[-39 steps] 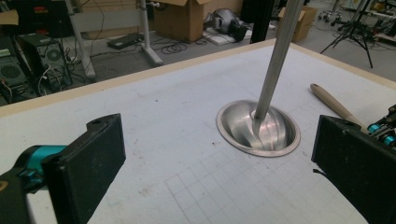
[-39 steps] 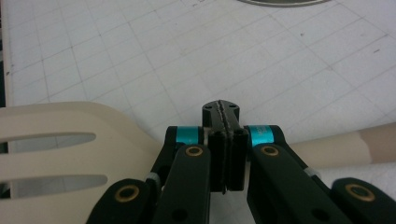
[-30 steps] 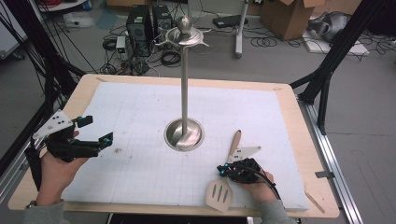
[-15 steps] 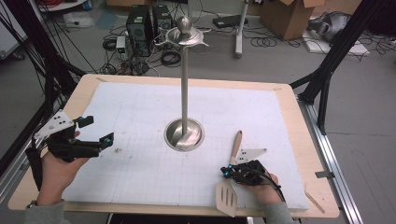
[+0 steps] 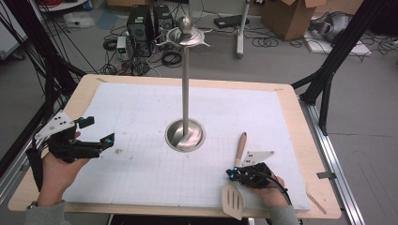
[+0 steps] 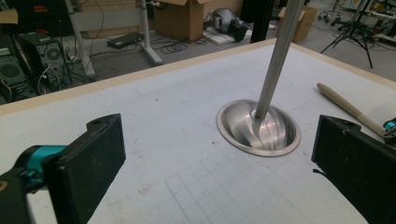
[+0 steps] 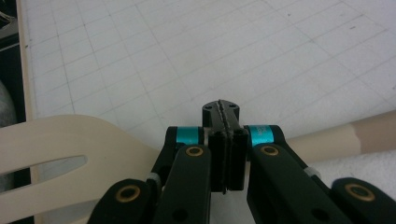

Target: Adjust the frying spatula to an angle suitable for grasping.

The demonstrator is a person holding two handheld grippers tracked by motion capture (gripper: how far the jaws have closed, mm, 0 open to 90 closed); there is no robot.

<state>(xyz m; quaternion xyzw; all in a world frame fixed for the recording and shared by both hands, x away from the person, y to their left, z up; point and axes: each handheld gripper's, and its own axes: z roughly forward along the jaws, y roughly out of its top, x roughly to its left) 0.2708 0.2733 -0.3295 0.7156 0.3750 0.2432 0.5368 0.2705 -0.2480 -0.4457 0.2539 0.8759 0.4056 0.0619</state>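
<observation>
The left gripper, jaws held wide apart with nothing between them, is seen at the table's left edge. Right of the metal stand, the slotted spatula lies on the white mat, its neck hidden beneath the right gripper. In the right gripper view the jaws are pressed together above the spatula; whether it is clamped cannot be told.

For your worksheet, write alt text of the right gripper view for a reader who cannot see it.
The right gripper has its two black jaws pressed together over the neck of a pale slotted spatula, whose handle runs off to the right. Whether the jaws pinch the spatula cannot be seen. Beyond lies a white gridded mat.
</observation>
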